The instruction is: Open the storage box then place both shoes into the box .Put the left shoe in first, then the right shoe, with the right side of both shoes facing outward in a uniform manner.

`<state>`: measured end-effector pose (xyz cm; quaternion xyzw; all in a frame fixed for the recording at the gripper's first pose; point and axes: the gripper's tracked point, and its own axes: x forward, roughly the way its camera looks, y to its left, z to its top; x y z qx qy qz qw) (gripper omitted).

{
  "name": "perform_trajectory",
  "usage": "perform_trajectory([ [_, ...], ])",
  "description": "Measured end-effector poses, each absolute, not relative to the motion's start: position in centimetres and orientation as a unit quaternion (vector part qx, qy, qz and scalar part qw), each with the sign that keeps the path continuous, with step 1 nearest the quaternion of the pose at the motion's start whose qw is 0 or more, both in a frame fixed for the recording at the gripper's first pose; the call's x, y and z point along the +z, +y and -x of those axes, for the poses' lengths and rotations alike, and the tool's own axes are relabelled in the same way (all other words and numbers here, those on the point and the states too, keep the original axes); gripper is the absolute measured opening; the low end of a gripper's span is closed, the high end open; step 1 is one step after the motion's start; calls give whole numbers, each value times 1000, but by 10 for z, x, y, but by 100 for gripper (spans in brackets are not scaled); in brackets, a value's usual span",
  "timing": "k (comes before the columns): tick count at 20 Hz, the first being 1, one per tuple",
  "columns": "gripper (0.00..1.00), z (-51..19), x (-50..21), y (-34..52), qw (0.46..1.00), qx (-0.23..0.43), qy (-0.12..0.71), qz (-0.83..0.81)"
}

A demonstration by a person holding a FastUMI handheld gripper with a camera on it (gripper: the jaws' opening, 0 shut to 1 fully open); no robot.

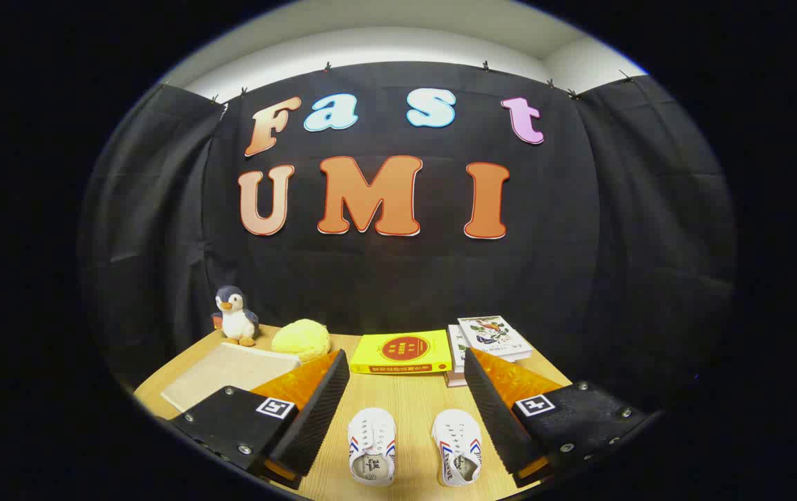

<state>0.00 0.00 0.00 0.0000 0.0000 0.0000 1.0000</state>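
Note:
Two small white shoes with red and blue side stripes lie side by side on the wooden table [409, 410], toes pointing away from me. One shoe [372, 445] lies nearer my left finger, the other shoe [457, 449] nearer my right finger. My gripper [405, 358] is open wide above the table, with both shoes low between its fingers and nothing held. The storage box [228, 372], a flat pale box with its lid down, lies beyond my left finger, which hides part of it.
A penguin plush [236, 316] and a yellow plush [301, 339] stand behind the box. A yellow book [402, 353] lies ahead beyond the shoes. A stack of books [489, 341] sits beyond my right finger. The black booth wall closes the back.

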Motion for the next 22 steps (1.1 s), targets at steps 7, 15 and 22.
perform_trajectory([
  [7,99,-12,12,-2,999,40,-1,4],
  [15,99,-23,3,-8,998,62,16,12],
  [22,99,-29,-5,-15,996,78,31,-5],
])
